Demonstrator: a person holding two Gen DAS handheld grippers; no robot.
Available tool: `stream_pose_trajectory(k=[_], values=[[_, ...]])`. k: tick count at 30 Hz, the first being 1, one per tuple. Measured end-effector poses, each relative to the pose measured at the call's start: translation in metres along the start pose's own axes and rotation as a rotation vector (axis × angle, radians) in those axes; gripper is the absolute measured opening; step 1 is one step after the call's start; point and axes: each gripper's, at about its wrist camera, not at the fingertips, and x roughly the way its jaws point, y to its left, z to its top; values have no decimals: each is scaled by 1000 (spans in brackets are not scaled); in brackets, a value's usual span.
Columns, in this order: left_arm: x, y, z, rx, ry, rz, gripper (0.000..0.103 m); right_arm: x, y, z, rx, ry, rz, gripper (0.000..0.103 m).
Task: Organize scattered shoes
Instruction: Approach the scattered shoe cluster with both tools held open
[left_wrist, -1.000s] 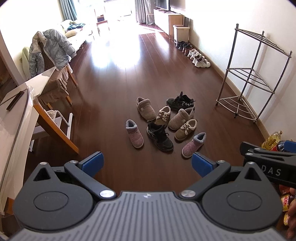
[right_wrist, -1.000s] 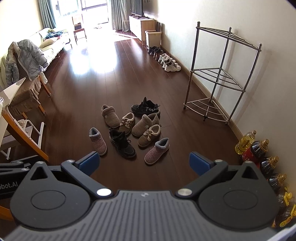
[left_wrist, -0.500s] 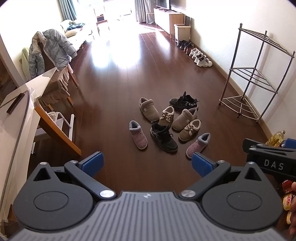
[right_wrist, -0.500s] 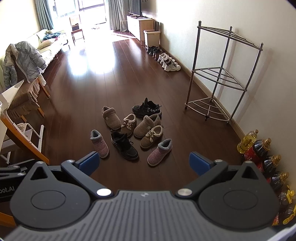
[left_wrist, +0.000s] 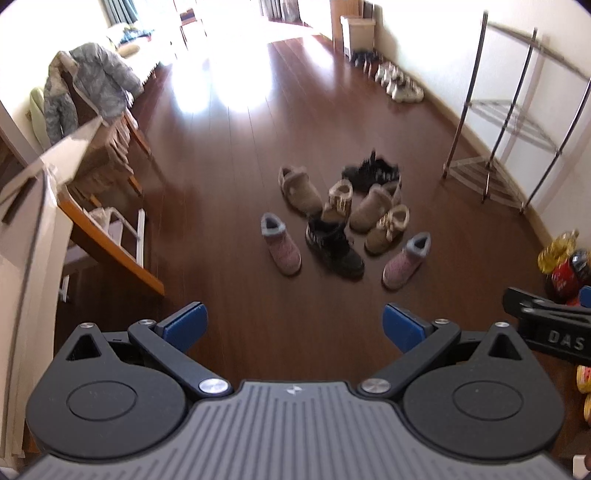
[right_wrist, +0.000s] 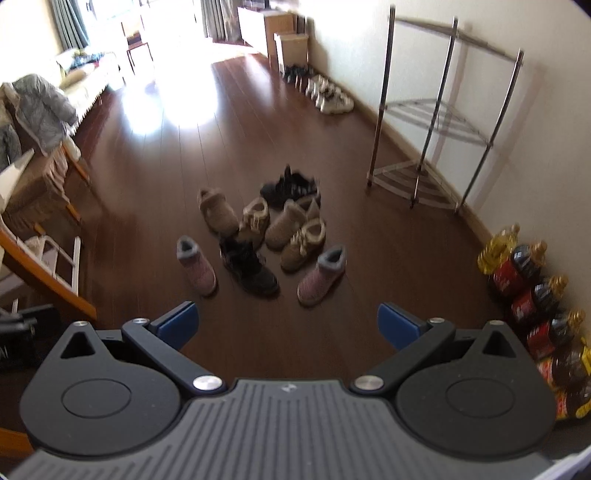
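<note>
Two pink boots (right_wrist: 197, 269) (right_wrist: 320, 277) point toes toward camera.

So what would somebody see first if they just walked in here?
Probably the heap of scattered shoes in the middle of the dark wooden floor, with a pink boot at each near side. Then the bare metal corner rack by the right wall, and the row of oil bottles lined up along that wall.
</note>
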Motion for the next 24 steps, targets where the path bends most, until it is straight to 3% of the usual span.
stream_pose_trajectory(k=[6,13,18,24], values=[[38,-12,3,5,111,-14,102,33,-21,-3,46,93,32,100],[66,-31,24,-11,144,-6,102,79,-45,16,24,158,55,97],[104,-60,36,-71,220,-15,102,114,-62,32,-10,208,61,95],[137,-78,43,-141,255,-19,102,156,-83,47,-50,263,68,89]])
